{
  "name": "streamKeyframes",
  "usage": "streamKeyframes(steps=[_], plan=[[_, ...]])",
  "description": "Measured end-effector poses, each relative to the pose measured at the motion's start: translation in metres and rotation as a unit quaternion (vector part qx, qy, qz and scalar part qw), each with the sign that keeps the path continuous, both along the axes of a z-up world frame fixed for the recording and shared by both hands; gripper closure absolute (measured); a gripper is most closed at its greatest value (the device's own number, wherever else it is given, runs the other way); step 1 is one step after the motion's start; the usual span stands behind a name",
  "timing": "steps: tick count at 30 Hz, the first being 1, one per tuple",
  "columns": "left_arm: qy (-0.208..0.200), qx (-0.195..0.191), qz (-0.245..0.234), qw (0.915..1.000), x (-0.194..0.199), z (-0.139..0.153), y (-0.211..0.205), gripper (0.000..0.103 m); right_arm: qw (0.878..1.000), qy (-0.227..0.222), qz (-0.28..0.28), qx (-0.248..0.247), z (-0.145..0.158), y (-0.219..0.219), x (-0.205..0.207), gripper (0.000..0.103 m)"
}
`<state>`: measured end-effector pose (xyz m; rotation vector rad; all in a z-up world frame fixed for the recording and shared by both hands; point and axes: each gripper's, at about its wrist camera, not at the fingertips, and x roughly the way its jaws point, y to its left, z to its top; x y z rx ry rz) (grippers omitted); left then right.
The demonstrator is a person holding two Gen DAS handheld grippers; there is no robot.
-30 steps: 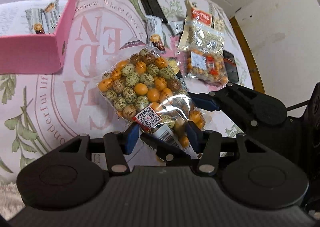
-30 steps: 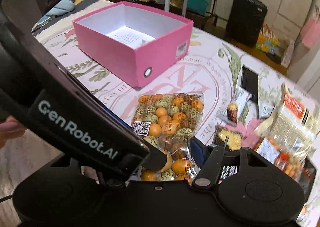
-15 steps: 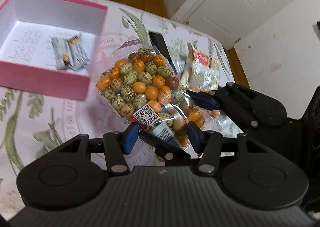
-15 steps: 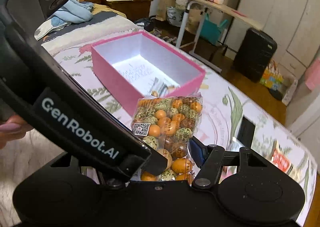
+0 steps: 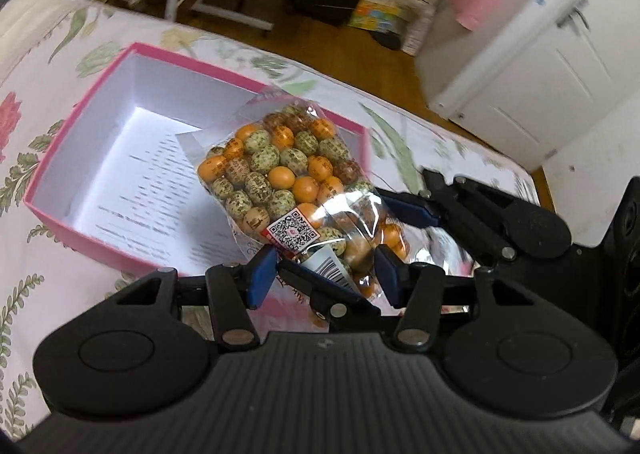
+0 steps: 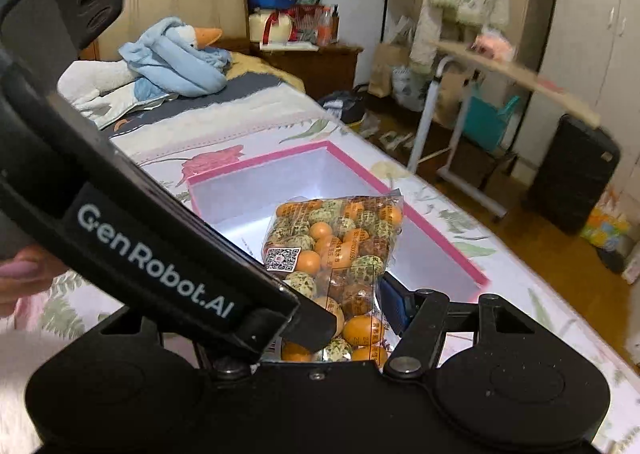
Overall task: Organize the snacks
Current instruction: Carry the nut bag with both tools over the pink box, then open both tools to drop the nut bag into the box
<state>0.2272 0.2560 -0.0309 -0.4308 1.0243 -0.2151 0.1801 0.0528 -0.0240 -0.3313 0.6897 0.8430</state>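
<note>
The clear bag of orange and speckled candies has moved from the floral counter to above the open pink box, centre frame. My left tool pinches its lower end near the barcode. My right tool clamps the same end, one blue pad pressing the wrapper.

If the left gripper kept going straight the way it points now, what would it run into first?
Apart from the snack bag it already holds, probably the white floor of the pink box; depth is hard to judge.
</note>
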Motion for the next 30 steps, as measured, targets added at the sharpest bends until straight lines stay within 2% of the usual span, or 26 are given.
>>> streamKeyframes(steps=[3, 5, 9, 10, 13, 16, 18, 22, 30], plan=[[0.006, 0.013, 0.03, 0.9994, 0.018, -0.011, 0.014, 0.052, 1.0, 0.021, 0.014, 0.016, -0.011, 0.019, 0.026, 0.035], [0.015, 0.008, 0.044, 0.9989, 0.026, -0.024, 0.027, 0.051, 0.999, 0.027, 0.03, 0.018, -0.02, 0.03, 0.037, 0.035], [0.051, -0.021, 0.071, 0.9959, 0.037, -0.05, 0.046, 0.051, 0.997, 0.05, 0.064, -0.009, -0.036, 0.052, 0.056, 0.034], [0.048, -0.018, 0.077, 0.9957, 0.039, -0.053, 0.046, 0.052, 0.995, 0.057, 0.077, -0.018, -0.039, 0.056, 0.062, 0.034], [0.053, -0.017, 0.089, 0.9944, 0.042, -0.063, 0.049, 0.051, 0.995, 0.075, 0.065, -0.005, -0.05, 0.057, 0.07, 0.034], [0.066, -0.031, 0.084, 0.9938, 0.048, -0.074, 0.05, 0.052, 0.994, 0.091, 0.054, -0.023, -0.058, 0.061, 0.075, 0.03], [0.06, -0.02, 0.076, 0.9951, 0.047, -0.073, 0.044, 0.051, 0.995, 0.081, 0.045, -0.041, -0.058, 0.062, 0.071, 0.028], [0.035, 0.038, 0.061, 0.9968, 0.037, -0.057, 0.029, 0.05, 0.995, 0.083, 0.034, -0.053, -0.051, 0.054, 0.062, 0.024], [0.018, 0.079, 0.033, 0.9962, 0.001, -0.023, 0.014, 0.05, 0.994, 0.072, 0.017, -0.081, -0.031, 0.035, 0.027, 0.024]])
